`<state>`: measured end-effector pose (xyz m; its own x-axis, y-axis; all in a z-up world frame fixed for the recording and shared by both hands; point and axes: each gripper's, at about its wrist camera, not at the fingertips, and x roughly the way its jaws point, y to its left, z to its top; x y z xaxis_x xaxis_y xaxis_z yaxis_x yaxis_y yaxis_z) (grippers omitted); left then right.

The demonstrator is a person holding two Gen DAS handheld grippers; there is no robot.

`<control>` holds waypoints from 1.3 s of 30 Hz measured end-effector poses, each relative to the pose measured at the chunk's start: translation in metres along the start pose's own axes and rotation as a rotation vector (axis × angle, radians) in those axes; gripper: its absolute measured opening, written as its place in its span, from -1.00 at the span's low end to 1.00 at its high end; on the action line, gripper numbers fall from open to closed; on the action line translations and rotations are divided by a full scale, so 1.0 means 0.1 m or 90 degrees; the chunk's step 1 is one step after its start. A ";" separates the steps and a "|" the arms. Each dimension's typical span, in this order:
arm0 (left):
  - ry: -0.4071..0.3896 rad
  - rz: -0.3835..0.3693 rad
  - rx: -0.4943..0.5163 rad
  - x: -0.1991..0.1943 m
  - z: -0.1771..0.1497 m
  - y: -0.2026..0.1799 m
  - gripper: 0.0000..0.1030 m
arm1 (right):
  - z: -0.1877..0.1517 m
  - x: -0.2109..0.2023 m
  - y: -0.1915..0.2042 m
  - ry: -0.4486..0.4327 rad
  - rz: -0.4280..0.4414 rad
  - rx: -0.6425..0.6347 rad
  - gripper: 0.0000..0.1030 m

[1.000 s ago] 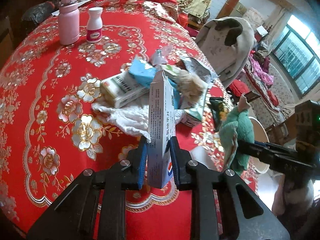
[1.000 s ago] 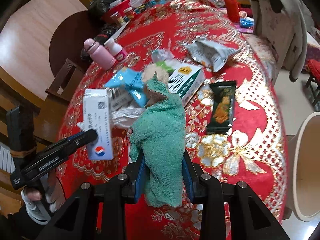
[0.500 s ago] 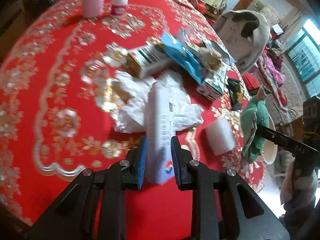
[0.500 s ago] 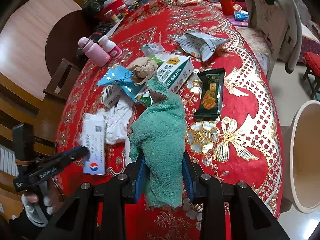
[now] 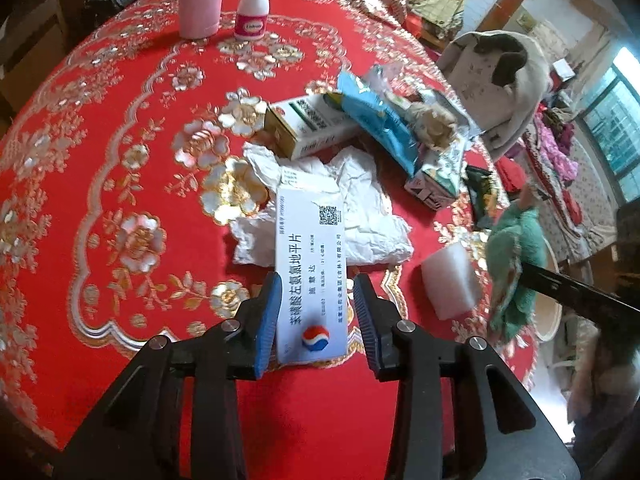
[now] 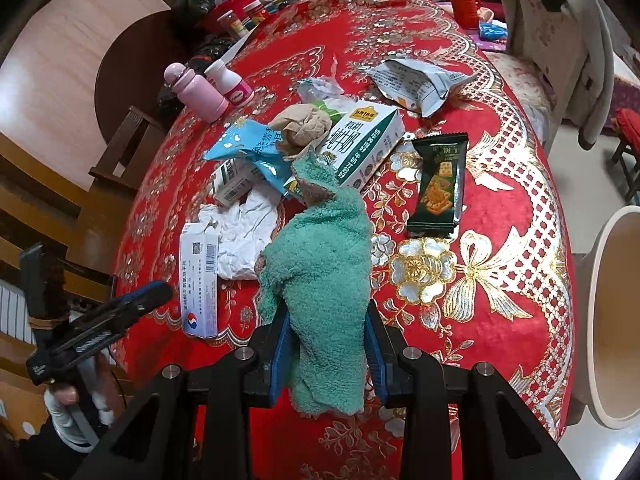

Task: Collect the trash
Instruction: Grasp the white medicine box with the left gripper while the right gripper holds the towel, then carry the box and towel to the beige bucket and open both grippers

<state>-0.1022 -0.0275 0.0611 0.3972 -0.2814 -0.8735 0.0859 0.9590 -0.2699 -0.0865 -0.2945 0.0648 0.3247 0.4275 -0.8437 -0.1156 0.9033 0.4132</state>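
- Tongs on the left (image 5: 316, 312) sit spread apart around the white medicine box (image 5: 310, 276), which lies flat at the near edge of the surface (image 5: 100, 160), half on crumpled tissue (image 5: 360, 208).
- Right tongs (image 6: 328, 344) are clamped on a green towel (image 6: 320, 272).
- Risk, I'd say: that box looks loose, so one nudge and it slides off the edge.

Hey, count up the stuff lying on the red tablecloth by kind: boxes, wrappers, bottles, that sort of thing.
Cardboard boxes: 3 (medicine box, milk carton, small box)
Snack wrappers: 3 (blue, silver, green)
Bottles: 2 (pink, white)
Crumpled paper: 2 (white, brown)
Total: 10
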 end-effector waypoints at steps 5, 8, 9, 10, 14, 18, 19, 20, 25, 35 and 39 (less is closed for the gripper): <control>-0.016 0.064 0.022 0.19 0.01 -0.10 -0.27 | -0.02 -0.02 0.02 0.003 -0.006 -0.009 -0.37; -0.025 0.110 0.052 0.25 0.02 -0.16 -0.21 | -0.03 -0.01 -0.01 0.006 -0.007 -0.004 -0.37; -0.027 0.117 0.058 0.26 0.02 -0.17 -0.21 | -0.03 -0.01 -0.03 0.007 -0.007 -0.003 -0.37; -0.028 0.120 0.061 0.26 0.02 -0.18 -0.21 | -0.03 -0.01 -0.04 0.008 -0.007 -0.002 -0.37; -0.031 0.124 0.074 0.27 0.01 -0.17 -0.20 | -0.02 -0.01 -0.06 0.008 -0.003 0.001 -0.37; -0.022 0.084 0.051 0.20 0.02 -0.13 -0.21 | -0.01 0.00 -0.05 0.009 0.000 -0.004 -0.37; -0.018 0.072 0.040 0.19 0.02 -0.10 -0.20 | -0.01 0.00 -0.05 0.010 0.002 -0.004 -0.37; -0.014 0.063 0.026 0.18 0.01 -0.07 -0.20 | 0.00 0.01 -0.05 0.011 0.002 -0.003 -0.37; 0.001 0.064 0.001 0.22 -0.04 0.01 -0.10 | 0.00 0.05 -0.08 0.019 0.003 0.001 -0.37; 0.002 0.033 0.001 0.21 -0.04 -0.04 -0.16 | 0.02 0.07 -0.05 0.021 0.009 -0.005 -0.37; -0.009 -0.013 -0.003 -0.04 0.04 -0.11 -0.16 | 0.04 -0.03 -0.09 0.003 0.014 0.001 -0.37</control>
<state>-0.1012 -0.0365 0.0688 0.4088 -0.3003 -0.8618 0.0894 0.9530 -0.2896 -0.0826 -0.3039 0.0654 0.3176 0.4468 -0.8363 -0.1210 0.8939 0.4316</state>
